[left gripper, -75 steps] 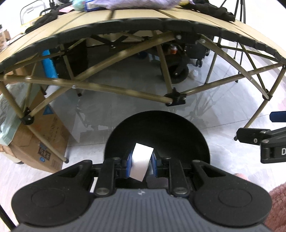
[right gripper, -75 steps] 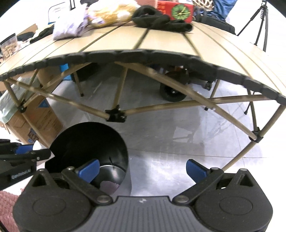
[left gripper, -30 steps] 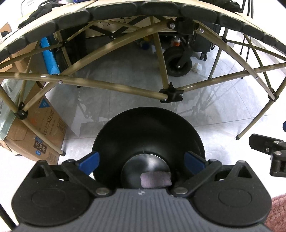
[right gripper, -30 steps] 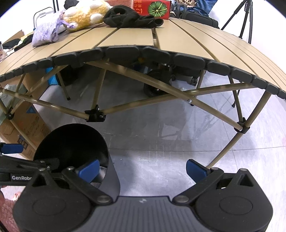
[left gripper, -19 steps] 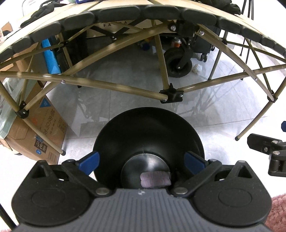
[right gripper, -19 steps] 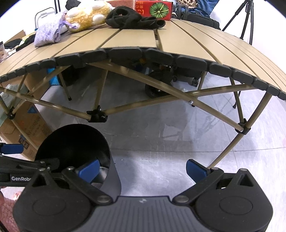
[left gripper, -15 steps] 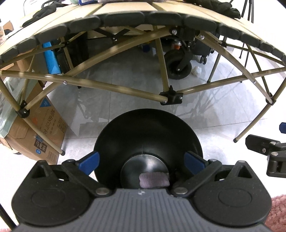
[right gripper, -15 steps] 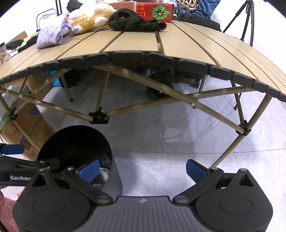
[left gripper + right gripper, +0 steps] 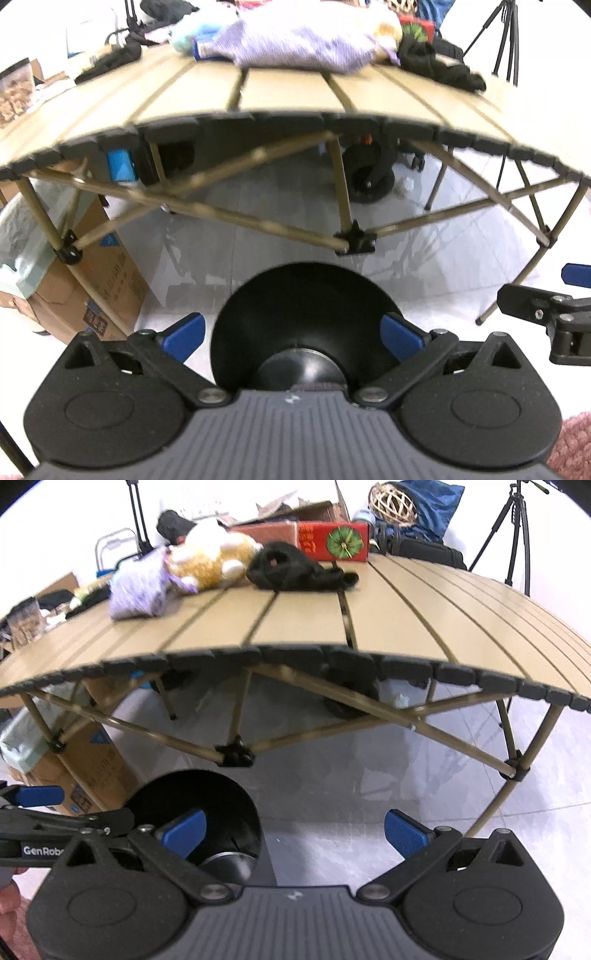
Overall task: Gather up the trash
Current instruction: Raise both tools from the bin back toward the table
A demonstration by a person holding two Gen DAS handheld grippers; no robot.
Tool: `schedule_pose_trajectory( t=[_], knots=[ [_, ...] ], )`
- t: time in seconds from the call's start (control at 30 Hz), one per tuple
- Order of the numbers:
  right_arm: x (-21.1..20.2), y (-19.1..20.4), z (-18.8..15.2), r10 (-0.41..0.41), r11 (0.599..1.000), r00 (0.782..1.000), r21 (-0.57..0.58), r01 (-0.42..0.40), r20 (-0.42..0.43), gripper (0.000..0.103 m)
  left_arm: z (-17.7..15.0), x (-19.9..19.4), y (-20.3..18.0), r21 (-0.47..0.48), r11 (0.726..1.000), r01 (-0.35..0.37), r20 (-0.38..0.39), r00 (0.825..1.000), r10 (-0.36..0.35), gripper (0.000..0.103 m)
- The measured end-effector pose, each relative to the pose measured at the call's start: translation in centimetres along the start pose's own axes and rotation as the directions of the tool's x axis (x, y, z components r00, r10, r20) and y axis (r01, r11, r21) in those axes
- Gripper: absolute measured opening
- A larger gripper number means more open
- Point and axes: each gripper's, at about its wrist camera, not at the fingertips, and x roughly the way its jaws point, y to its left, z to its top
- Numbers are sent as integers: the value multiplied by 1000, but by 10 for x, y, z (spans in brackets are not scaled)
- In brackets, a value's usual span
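In the left wrist view the left gripper [image 9: 293, 334] sits low in the frame with its jaws spread wide and nothing between them; its blue pads [image 9: 183, 331] flank the mouth of a round black trash bin [image 9: 258, 314] that stands on the grey tiled floor [image 9: 424, 258]. At the very bottom of the bin, just above the gripper body, a sliver of pale pinkish material [image 9: 317, 386] shows, probably a piece of trash already inside, though most of it is hidden.

The right gripper [image 9: 294, 830] is also wide open and empty. In its view the trash bin [image 9: 162, 794] lies at lower left, behind its left finger, while the left gripper's arm [image 9: 66, 823] (marked "GenRob") reaches in from the left edge above the bin. The right gripper's finger [image 9: 532, 314] appears in turn at the right edge of the left view.

Above both, a tan slatted folding table [image 9: 424, 620] arches across the upper half of the frame on crossed metal legs [image 9: 332, 731]. On its far part lie a lavender cloth bundle [image 9: 138, 589], a yellow and white plush toy [image 9: 210, 559], a black garment [image 9: 295, 572] and a red box with a green rosette [image 9: 332, 541]. A cardboard box [image 9: 99, 273] stands under the table at left, and a tripod [image 9: 517, 528] stands at upper right.
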Motion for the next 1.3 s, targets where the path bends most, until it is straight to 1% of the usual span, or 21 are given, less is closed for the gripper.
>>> schedule_pose_trajectory(
  t=[0.13, 0.33, 0.6, 0.7, 0.8, 1.0, 1.2, 1.3],
  knots=[
    [-10, 3, 2, 34, 999, 999, -9, -34, 37, 103, 2, -12, 5, -7, 1000, -16, 57, 998, 16, 103],
    [-24, 7, 5, 77, 997, 993, -19, -76, 86, 103, 5, -29, 11, -23, 1000, -18, 127, 992, 21, 103],
    [-48, 14, 12, 143, 989, 975, -46, -137, 169, 103, 7, -49, 19, -36, 999, -22, 205, 978, 29, 103],
    [-55, 16, 16, 158, 987, 968, -51, -151, 197, 103, 11, -57, 23, -43, 999, -23, 240, 970, 33, 103],
    [-63, 20, 23, 170, 985, 957, -60, -160, 235, 103, 17, -64, 25, -46, 998, -34, 279, 959, 46, 103],
    [-74, 27, 44, 194, 981, 924, -78, -178, 329, 103, 31, -72, 33, -69, 996, -50, 333, 940, 70, 103],
    [-75, 40, 63, 206, 978, 893, -108, -178, 400, 103, 50, -75, 44, -95, 993, -76, 378, 920, 106, 103],
    [-71, 46, 71, 197, 980, 880, -112, -164, 431, 103, 59, -75, 51, -123, 989, -78, 391, 913, 120, 103]
  ],
)
